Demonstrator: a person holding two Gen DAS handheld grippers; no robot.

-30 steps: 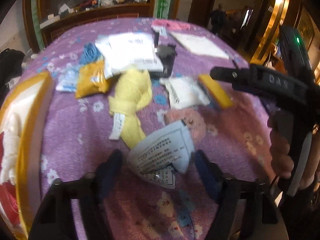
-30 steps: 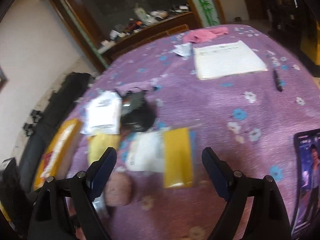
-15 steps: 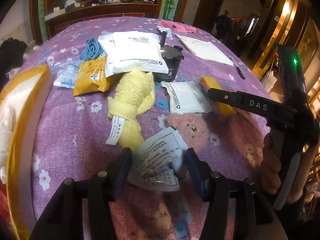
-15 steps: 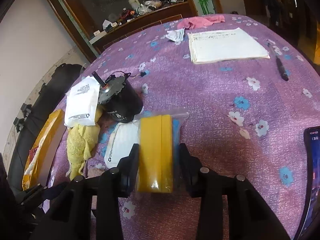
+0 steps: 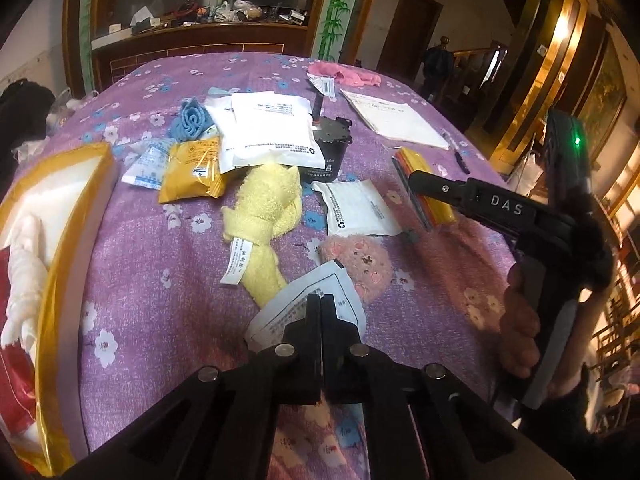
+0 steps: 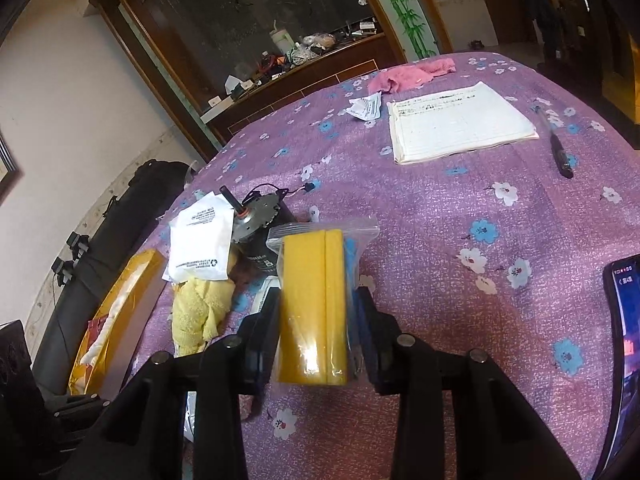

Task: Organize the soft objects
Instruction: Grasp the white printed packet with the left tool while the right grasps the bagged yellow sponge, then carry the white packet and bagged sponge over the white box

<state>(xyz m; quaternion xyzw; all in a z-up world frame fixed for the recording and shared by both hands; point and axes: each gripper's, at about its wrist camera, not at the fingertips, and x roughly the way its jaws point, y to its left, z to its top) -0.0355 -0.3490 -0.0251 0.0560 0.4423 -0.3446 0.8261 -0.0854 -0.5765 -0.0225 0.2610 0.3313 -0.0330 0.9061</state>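
A purple flowered cloth point(image 5: 168, 264) covers the table. Nearest, the left gripper point(image 5: 320, 312) is pinched tight on a white printed packet point(image 5: 320, 292) lying on the cloth, and the right gripper point(image 6: 316, 316) clamps a bagged yellow sponge point(image 6: 314, 300) between its fingers. Just beyond the packet lie a pink plush point(image 5: 360, 256) and a yellow towel point(image 5: 268, 216). Farther off sit a black motor point(image 6: 260, 232), white pouches point(image 5: 272, 128), a notebook point(image 6: 460, 120) and a pink cloth point(image 6: 408, 74).
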